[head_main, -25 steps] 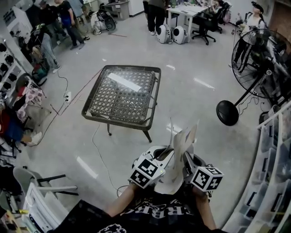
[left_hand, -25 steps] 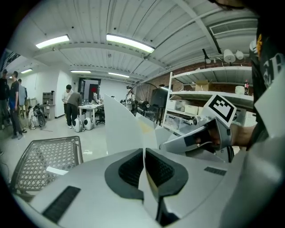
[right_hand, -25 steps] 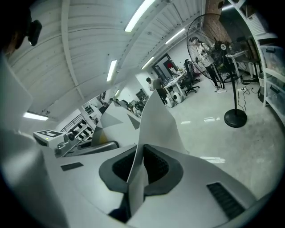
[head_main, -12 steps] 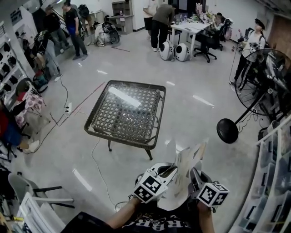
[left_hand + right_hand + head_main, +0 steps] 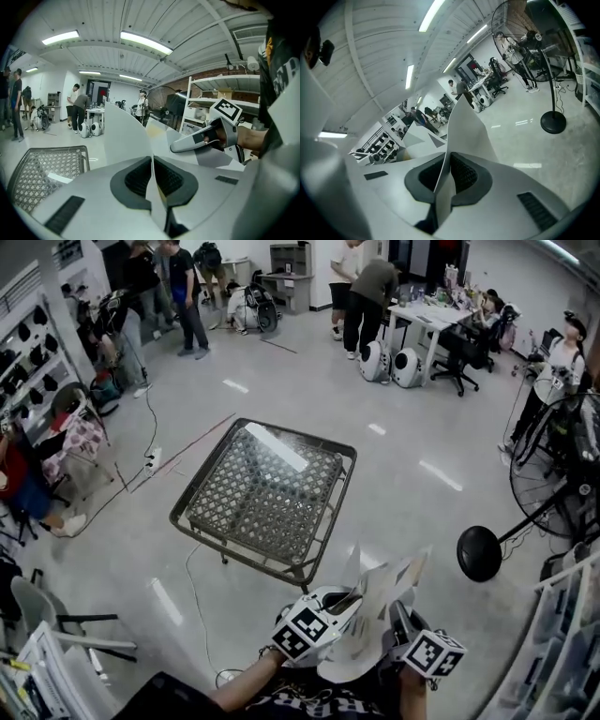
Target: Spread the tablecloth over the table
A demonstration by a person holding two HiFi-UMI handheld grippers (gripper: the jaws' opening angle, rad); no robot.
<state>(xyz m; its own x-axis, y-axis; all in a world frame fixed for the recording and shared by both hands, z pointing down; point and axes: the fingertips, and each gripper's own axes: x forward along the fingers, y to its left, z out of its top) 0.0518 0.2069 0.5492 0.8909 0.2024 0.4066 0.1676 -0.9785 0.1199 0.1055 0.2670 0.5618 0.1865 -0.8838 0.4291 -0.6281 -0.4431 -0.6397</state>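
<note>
Quick rundown of where you're at. Your left gripper (image 5: 152,178) is clamped on the tablecloth (image 5: 382,594): the jaws are pinched together on a thin edge of the pale sheet, with the pads pressing it from both sides. It's the same deal with your right gripper (image 5: 447,176), which is closed tight on another edge of the same cloth.

Both grippers sit side by side on the near side of the table (image 5: 265,563), tucked in close to your body, with a strip of bare floor between them and the table's near rim. The tablecloth is bunched up between the two grippers and pokes upward in stiff folded peaks. It's held in the air on the table's near side and isn't touching the table.

The table itself has a dark frame and a woven lattice top. A standing fan (image 5: 480,553) is off to the table's right, and a cable (image 5: 192,587) trails on the floor by its near left corner. Several people (image 5: 361,296) stand well beyond its far side.
</note>
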